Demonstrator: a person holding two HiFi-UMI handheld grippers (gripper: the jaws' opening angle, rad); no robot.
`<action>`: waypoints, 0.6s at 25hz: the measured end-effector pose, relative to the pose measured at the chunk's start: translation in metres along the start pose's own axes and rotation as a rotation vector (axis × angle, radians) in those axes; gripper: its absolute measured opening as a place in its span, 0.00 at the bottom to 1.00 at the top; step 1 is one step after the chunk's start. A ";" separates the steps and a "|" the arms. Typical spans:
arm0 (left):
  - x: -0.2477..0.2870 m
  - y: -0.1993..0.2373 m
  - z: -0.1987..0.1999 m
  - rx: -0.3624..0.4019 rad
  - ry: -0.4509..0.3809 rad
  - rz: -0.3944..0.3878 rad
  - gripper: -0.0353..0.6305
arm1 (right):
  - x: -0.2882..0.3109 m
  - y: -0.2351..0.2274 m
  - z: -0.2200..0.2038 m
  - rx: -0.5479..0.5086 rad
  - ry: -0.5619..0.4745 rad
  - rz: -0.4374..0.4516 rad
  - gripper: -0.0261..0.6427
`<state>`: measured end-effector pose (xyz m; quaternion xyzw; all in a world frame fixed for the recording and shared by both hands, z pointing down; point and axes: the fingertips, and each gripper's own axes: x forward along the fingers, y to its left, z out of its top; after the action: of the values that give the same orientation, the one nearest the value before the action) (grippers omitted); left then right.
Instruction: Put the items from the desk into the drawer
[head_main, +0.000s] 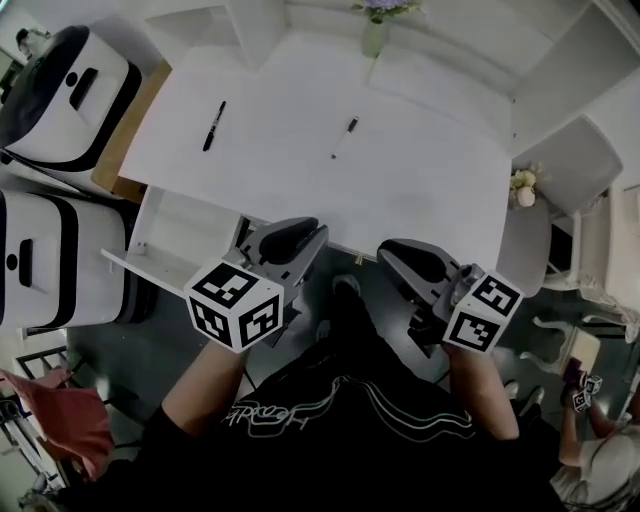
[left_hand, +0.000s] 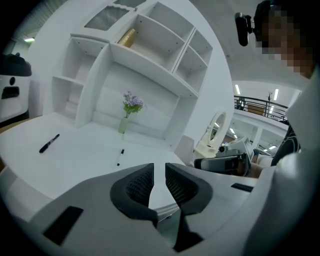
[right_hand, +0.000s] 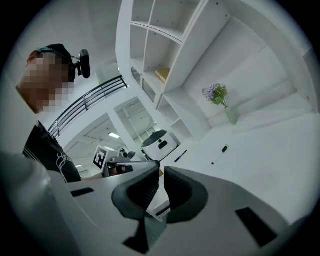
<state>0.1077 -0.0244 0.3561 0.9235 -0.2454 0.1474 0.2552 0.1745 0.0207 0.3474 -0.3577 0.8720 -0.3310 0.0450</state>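
Both claws are empty. On my left claw (head_main: 292, 236) (left_hand: 159, 167) the ribbed black pads stand a narrow slit apart with nothing between them, and my right claw (head_main: 402, 252) (right_hand: 159, 172) shows the same thin gap.

Two items lie on the white desk (head_main: 420, 190). One is a thick black marker (head_main: 214, 126) (left_hand: 49, 143) (right_hand: 180, 156), slanted, at about eleven o'clock from my left claw and well apart from it. The other is a thinner pen (head_main: 344, 137) (left_hand: 120, 156) (right_hand: 219, 154) with a pale barrel and a dark cap, at about one o'clock from the left claw and eleven o'clock from the right. The two lie well apart.

A drawer (head_main: 170, 230) stands pulled out under the desk's near left corner, at nine o'clock from my left claw and just beside it. I see nothing in it.

My forearms reach forward from my body, side by side. The left forearm (head_main: 205, 385) and the right forearm (head_main: 480, 390) each end behind a cube with square markers (head_main: 235, 303). Both claws sit at the desk's near edge and point toward twelve o'clock, slightly tipped down, where a vase of purple flowers (head_main: 373, 35) stands at the back.
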 end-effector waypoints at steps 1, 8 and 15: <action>0.010 0.007 0.001 0.003 0.016 0.010 0.16 | 0.003 -0.009 0.005 0.004 0.002 0.004 0.13; 0.092 0.054 0.022 0.048 0.113 0.067 0.30 | 0.014 -0.076 0.046 -0.022 0.042 -0.010 0.13; 0.167 0.103 0.016 0.110 0.243 0.163 0.33 | 0.013 -0.128 0.068 -0.001 0.071 -0.029 0.13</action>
<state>0.1954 -0.1735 0.4509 0.8885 -0.2786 0.2916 0.2190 0.2623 -0.0919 0.3752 -0.3581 0.8681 -0.3436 0.0090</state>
